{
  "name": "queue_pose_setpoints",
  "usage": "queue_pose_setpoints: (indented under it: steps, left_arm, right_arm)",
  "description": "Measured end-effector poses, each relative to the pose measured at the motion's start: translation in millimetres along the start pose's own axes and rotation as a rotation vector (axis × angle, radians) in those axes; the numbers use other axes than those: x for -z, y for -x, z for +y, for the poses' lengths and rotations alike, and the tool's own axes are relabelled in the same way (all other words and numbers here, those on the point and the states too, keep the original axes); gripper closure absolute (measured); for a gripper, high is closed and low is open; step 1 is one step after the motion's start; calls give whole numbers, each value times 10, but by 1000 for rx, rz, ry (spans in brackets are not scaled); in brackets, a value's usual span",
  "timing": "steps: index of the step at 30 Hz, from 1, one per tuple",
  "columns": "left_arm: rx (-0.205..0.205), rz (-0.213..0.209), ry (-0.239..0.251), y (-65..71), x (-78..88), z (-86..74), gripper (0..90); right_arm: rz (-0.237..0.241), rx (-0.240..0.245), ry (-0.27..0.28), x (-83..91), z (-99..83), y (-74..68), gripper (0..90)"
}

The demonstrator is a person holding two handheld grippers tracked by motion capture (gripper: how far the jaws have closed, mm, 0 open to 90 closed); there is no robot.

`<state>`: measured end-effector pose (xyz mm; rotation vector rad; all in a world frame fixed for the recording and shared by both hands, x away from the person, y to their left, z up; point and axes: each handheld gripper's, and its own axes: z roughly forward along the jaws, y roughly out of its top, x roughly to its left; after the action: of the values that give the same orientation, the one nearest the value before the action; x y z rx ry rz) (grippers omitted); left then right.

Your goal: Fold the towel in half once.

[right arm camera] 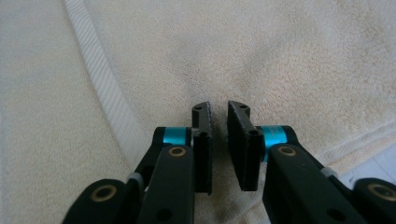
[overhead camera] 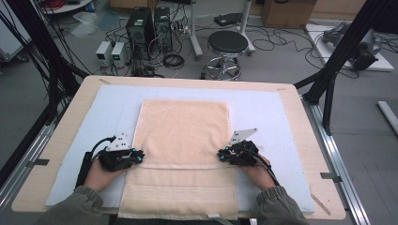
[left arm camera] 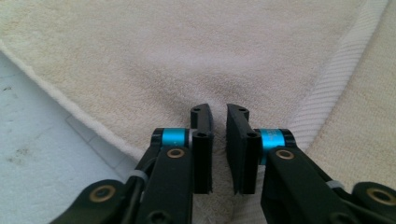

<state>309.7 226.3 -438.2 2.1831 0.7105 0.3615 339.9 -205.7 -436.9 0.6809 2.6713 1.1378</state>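
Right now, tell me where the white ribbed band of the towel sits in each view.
High view: ribbed band crosses the towel between left gripper and right gripper.
Left gripper view: band slants from the upper right to the jaws.
Right gripper view: band slants from the upper left.
Shared landmark: this band.

Towel (overhead camera: 183,140): cream terry cloth, looped matt pile, ribbed woven band (left arm camera: 327,88) at 3 o'clock; grippers' jaws matt black plastic, glossy blue metal collars (right arm camera: 175,136), brass-look rivets; table (overhead camera: 291,101) pale matt wood under smooth light-blue mat (overhead camera: 263,112)
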Motion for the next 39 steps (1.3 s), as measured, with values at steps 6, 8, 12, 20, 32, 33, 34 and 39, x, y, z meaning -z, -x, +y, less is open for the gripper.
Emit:
queue_pose_setpoints:
  steps: [6,8,12,20,32,33,34,39]
  left_arm:
    - [13,1,6,0,8,10,860]
    - [23,-1,13,-9,26,15,862]
    - [24,10,40,-1,93,58,863]
    - [10,19,84,39,284,152,865]
    - [-103,-69,133,640,963,135,848]
    - [-103,-69,133,640,963,135,785]
    - [-115,-69,138,704,995,101,682]
    - [-93,-69,104,702,913,21,618]
  right_arm:
    - [8,1,7,30,9,15,852]
    - [9,-3,13,42,16,16,853]
    - [7,1,25,89,45,8,854]
    - [3,16,57,250,126,-54,854]
    - [135,63,116,891,218,-642,826]
    - [165,76,110,936,196,-717,771]
    - [191,68,102,954,171,-769,720]
    - [159,39,54,866,62,-715,637]
